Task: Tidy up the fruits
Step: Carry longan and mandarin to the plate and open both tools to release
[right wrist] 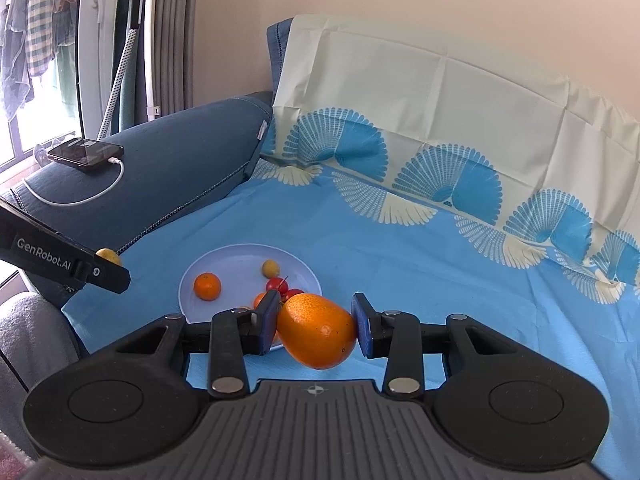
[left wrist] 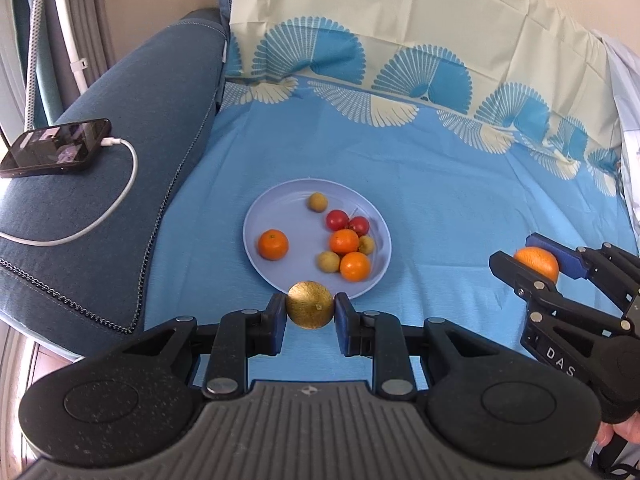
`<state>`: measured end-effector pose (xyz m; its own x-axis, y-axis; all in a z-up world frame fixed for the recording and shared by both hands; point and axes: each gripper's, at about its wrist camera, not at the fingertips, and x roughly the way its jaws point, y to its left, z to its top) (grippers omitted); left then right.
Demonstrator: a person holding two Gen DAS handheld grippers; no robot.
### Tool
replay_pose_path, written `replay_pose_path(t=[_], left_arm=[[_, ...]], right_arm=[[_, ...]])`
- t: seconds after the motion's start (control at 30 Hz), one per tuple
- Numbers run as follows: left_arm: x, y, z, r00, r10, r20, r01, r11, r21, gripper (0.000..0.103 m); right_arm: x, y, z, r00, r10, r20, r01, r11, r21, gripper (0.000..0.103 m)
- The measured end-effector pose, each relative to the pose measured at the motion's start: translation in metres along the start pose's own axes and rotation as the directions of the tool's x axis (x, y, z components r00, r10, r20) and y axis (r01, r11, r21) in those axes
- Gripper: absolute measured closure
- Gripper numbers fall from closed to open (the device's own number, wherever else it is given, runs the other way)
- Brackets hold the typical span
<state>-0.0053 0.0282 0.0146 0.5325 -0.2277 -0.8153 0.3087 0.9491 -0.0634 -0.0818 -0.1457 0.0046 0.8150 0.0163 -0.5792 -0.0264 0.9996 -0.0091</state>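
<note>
A pale blue plate (left wrist: 280, 192) lies on the blue cloth and holds three tangerines, two red tomatoes and three small yellow-green fruits. My left gripper (left wrist: 310, 311) is shut on a round golden-brown fruit (left wrist: 310, 305), just in front of the plate's near rim. My right gripper (right wrist: 316, 330) is shut on a large orange (right wrist: 318, 332), to the right of the plate. In the left wrist view the right gripper (left wrist: 534, 262) and its orange (left wrist: 537, 262) show at the right. In the right wrist view the plate (right wrist: 236, 258) lies ahead on the left.
A dark blue sofa arm (left wrist: 120, 184) rises on the left, with a phone (left wrist: 52, 148) and its white cable (left wrist: 116, 204) on it. A cream and blue patterned cloth (left wrist: 420, 60) covers the sofa back. Blue cloth (left wrist: 440, 200) spreads to the right of the plate.
</note>
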Motion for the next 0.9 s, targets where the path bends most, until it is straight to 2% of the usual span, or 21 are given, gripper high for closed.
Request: replay_pose_path(t=[0.9], left_arm=[[0.015, 0.003, 0.009, 1.0, -0.018, -0.008, 0.018, 1.0, -0.013, 0.075]], right_arm=[[0.014, 0.003, 0.003, 1.0, 0.007, -0.023, -0.008, 1.0, -0.018, 0.063]])
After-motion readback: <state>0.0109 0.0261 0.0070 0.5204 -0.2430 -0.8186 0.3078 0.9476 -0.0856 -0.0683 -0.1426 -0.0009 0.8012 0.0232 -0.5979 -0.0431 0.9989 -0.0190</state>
